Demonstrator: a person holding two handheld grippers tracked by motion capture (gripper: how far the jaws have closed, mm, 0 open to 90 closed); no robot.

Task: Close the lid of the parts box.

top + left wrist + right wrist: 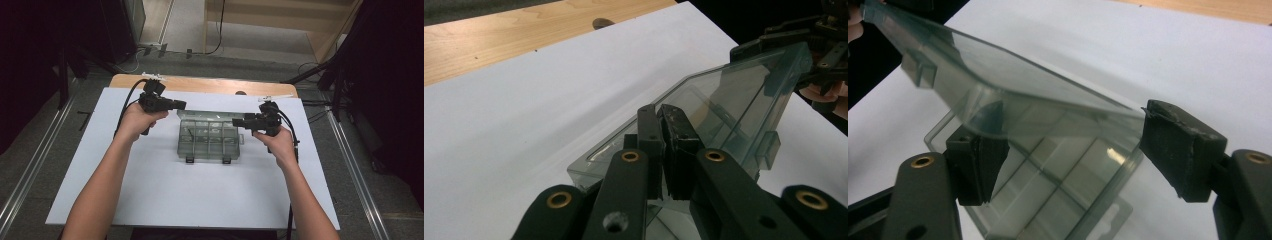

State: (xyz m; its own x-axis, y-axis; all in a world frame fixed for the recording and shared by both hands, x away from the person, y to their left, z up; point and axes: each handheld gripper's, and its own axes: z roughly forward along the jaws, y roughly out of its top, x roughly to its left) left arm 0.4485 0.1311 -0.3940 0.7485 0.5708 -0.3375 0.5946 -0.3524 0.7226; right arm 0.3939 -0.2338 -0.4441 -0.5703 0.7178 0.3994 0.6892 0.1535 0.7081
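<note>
The clear plastic compartment box (209, 135) sits mid-table on the white sheet (150, 185), its lid (734, 95) raised off the divided tray and tilted up, a gripper at each end. The left gripper (664, 145) has its jaws pressed tight together at the lid's near corner; they look pinched on the edge, though whether the plastic actually lies between the pads is hard to tell. Over on the other end, the right gripper (1073, 150) stands with its jaws spread wide, one pad on each side of the lid's corner and neither pressing it, so nothing is held there.

The step in hand looks like swinging the lid open, with the right side standing free of it. Next, the lid needs carrying on over its hinge, or the right jaws need to shut squarely on the edge. Care is called for: the thin lid could slip from a one-sided pinch.
</note>
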